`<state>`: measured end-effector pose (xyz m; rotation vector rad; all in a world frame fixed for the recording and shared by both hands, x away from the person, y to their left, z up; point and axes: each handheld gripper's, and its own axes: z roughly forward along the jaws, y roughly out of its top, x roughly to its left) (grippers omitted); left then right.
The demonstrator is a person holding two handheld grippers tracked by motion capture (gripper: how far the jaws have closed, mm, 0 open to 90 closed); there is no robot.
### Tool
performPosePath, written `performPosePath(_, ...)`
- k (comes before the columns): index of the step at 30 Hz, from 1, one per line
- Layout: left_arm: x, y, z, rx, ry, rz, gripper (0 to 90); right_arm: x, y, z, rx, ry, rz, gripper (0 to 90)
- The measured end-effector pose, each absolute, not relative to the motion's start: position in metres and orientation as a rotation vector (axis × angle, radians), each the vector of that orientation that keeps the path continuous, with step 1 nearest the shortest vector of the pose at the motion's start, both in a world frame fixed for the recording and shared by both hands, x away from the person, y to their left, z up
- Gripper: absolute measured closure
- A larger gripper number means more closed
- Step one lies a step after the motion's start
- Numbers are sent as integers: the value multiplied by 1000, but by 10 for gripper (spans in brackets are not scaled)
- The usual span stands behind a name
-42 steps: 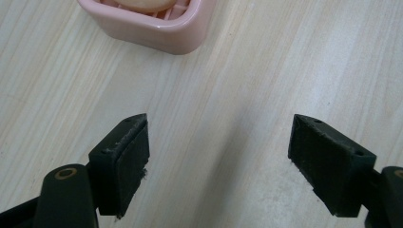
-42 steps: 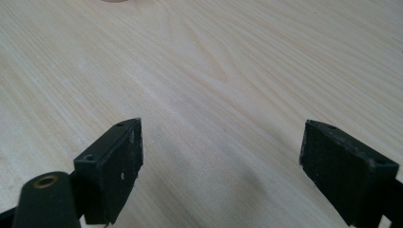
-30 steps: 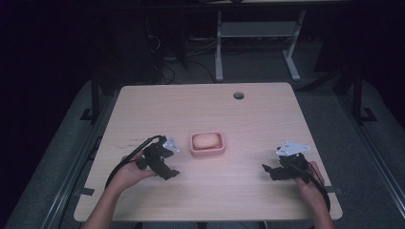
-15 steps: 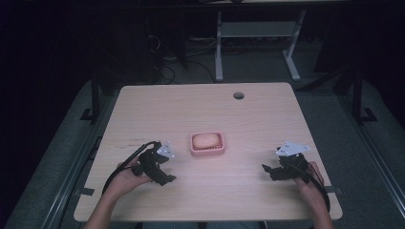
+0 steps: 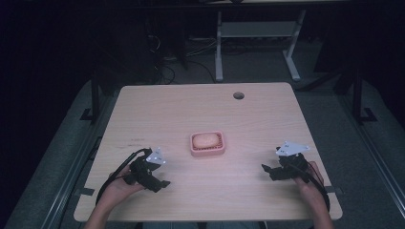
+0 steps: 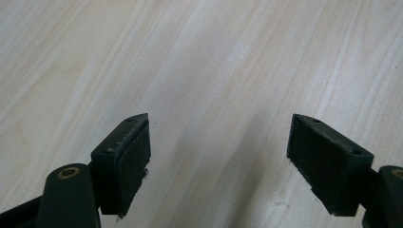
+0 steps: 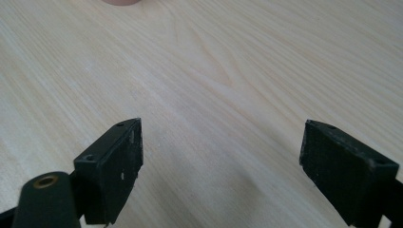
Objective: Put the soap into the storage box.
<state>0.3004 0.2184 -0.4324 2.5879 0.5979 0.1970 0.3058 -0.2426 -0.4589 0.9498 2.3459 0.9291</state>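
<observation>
A pink soap dish (image 5: 207, 144) holding a pale pink bar of soap (image 5: 206, 140) sits at the middle of the light wooden table (image 5: 200, 109). My left gripper (image 5: 161, 183) rests near the front left, below and left of the dish, apart from it. In the left gripper view its jaws stand wide open (image 6: 218, 161) over bare wood. My right gripper (image 5: 266, 171) lies near the front right edge, also apart from the dish. Its jaws are wide open (image 7: 221, 168) over bare wood, and a sliver of the pink dish (image 7: 122, 2) peeks in at the top edge.
A round cable hole (image 5: 239, 95) is at the table's back right. Behind the table stand a white desk frame (image 5: 258, 33) and loose cables (image 5: 162, 57) on the dark floor. Wide bare wood surrounds the dish.
My left gripper has drawn back toward the front left, away from the soap dish. The right gripper has stayed in place.
</observation>
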Motion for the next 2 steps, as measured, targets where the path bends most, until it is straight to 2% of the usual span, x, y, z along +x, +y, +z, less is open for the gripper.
performPosePath(2,302,218,-434,2582,614,198,219,306,-242,-459,946,2351,931,138)
